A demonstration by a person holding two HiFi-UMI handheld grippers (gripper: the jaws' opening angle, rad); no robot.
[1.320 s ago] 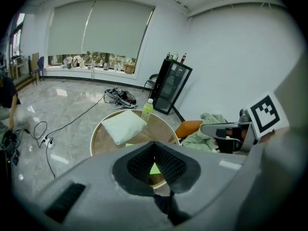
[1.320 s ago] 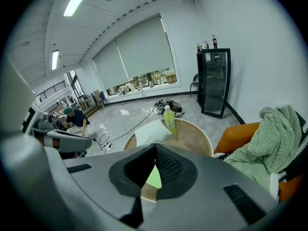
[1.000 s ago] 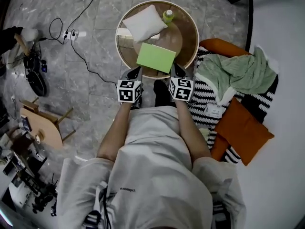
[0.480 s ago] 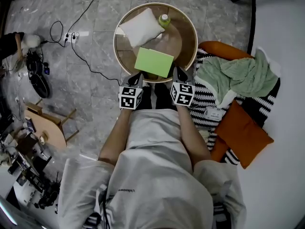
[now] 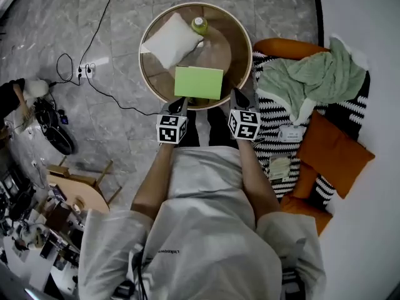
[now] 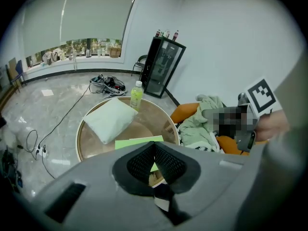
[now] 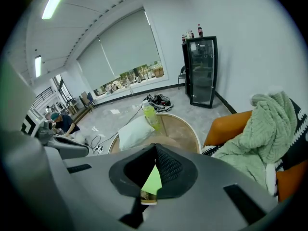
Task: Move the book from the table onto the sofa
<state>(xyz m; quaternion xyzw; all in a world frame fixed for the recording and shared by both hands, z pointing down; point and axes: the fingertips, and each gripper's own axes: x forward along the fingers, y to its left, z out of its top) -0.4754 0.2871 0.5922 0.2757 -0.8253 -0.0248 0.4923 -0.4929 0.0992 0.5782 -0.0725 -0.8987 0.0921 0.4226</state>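
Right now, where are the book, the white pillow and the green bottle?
book (image 5: 199, 82), head view, middle of green cover.
white pillow (image 5: 169, 40), head view, its centre.
green bottle (image 5: 199, 25), head view, its top.

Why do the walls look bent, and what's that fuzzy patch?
Both gripper views are wide-angle, so walls bow, corners go dark; the left gripper view's fuzzy patch is a mosaic added afterwards; the head view shows the green book sharply.

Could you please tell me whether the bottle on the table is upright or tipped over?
Upright: the bottle stands cap up on the table, beside the pillow.
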